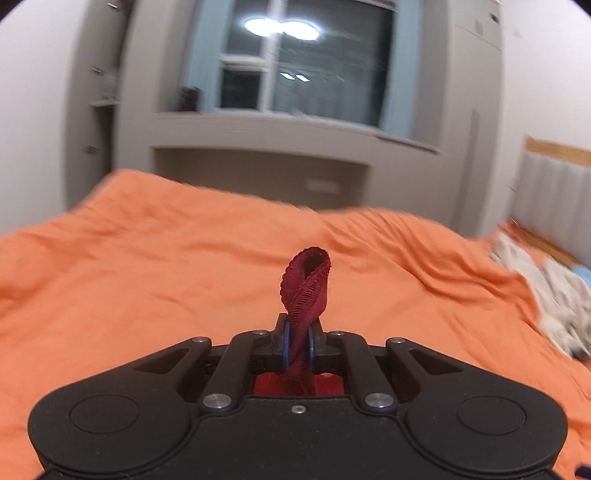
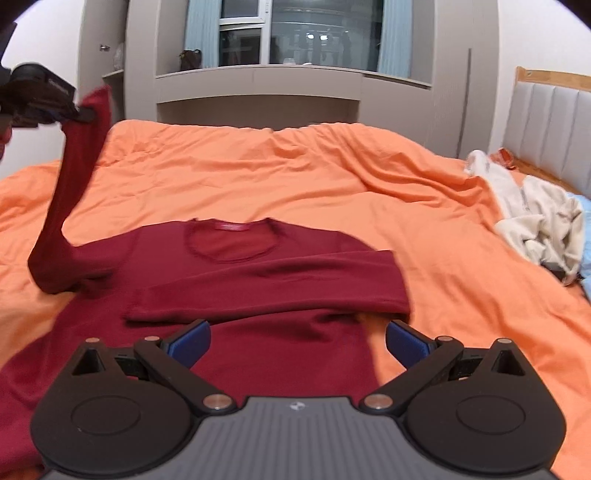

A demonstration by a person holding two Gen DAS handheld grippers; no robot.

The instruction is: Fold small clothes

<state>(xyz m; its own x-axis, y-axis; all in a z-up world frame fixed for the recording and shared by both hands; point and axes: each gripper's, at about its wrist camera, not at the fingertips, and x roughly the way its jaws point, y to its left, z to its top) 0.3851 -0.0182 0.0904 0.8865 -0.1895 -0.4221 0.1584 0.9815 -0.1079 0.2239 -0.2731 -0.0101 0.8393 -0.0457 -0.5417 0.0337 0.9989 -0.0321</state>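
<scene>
Lying flat on the rumpled orange duvet [image 2: 332, 177], the dark red long-sleeved knit top [image 2: 258, 280] has one sleeve folded across its chest. Your left gripper [image 1: 298, 341] pinches the other sleeve's scalloped cuff [image 1: 308, 273] high; its thin bite could slip, or drag the body askew, while your right gripper [image 2: 297, 343] hovers spread, pinning nothing.

I was in a bedroom of a home. A wide bed [image 2: 332, 177] with a rumpled orange duvet filled most of what I saw, and a padded grey headboard [image 2: 550, 122] with a wooden frame stood at its right end. Behind the bed ran built-in grey cabinets [image 2: 258, 85] with an open shelf, and above them a window [image 2: 314, 33] hung with pale blue curtains [image 2: 395, 37], dark outside and reflecting the ceiling lights. A dark red long-sleeved top [image 2: 258, 280] lay spread on the duvet, and a heap of pale laundry [image 2: 532, 218] sat near the headboard.
</scene>
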